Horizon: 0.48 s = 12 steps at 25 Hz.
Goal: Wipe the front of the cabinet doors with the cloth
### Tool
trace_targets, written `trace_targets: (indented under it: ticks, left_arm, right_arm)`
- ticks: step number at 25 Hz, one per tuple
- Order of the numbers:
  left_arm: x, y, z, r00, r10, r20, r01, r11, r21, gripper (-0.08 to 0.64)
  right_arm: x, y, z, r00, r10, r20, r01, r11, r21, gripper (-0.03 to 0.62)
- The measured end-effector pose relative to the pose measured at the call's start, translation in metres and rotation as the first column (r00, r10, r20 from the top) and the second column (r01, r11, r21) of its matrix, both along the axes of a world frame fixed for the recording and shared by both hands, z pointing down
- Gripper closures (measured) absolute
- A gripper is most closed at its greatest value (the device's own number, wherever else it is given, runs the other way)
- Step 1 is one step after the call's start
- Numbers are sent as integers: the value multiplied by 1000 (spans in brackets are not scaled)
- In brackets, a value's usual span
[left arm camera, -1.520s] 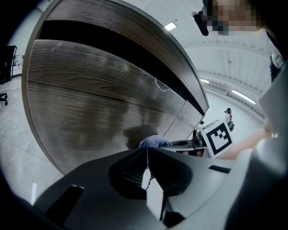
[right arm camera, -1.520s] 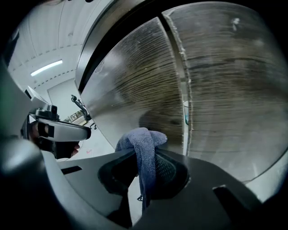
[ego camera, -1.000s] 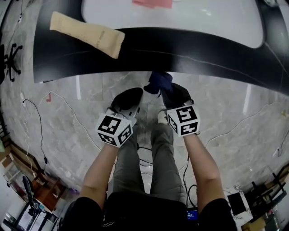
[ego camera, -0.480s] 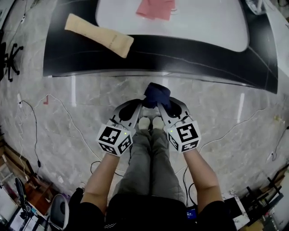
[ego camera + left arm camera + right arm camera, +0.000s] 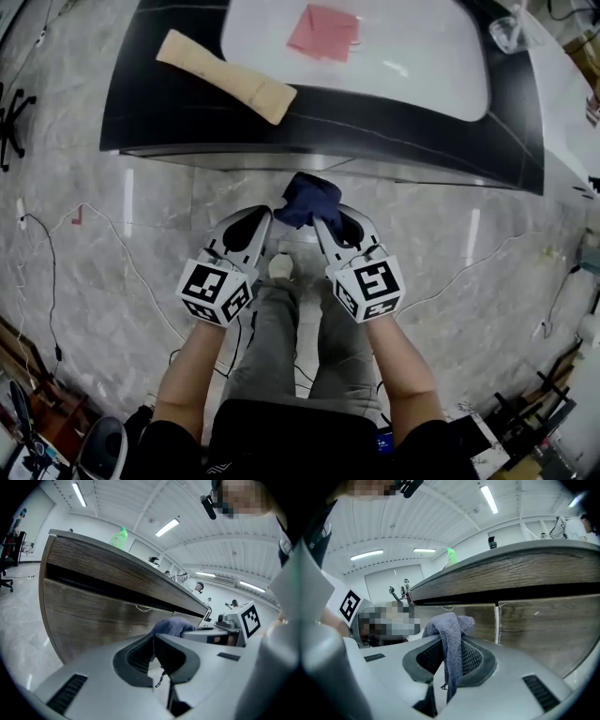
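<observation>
Left tongs [image 5: 153, 644]: jaws are pressing together with nothing lying between them; hovering beside the right tongs, low before the cabinet doors [image 5: 93, 616].
Right tongs [image 5: 451, 641]: jaws are clamping the cloth [image 5: 449, 623], its bunched top standing above them and a tail hanging below.
Cloth position: dark blue, sitting near the cabinet doors under the worktop [image 5: 375, 122] edge; contact with the door cannot be confirmed.
Worktop load: carrying a tan pad [image 5: 225, 77] and a pink cloth [image 5: 323, 31].

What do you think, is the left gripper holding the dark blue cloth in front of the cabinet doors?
No. The right gripper holds the dark blue cloth in front of the cabinet doors; the right gripper view shows its jaws shut on it.
</observation>
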<state>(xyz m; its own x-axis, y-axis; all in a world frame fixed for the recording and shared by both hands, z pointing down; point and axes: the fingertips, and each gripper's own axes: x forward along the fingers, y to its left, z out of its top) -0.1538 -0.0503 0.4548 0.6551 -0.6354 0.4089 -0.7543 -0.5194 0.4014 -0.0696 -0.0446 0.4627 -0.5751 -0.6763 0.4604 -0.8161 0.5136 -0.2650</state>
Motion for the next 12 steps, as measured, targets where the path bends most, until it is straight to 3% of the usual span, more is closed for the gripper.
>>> trace_targets:
  ticks: [12]
  left_arm:
    - [53, -2, -7, 992, -122, 11, 122, 992, 31, 543]
  right_arm:
    - [72, -27, -13, 999, 12, 36, -15, 997, 78, 522]
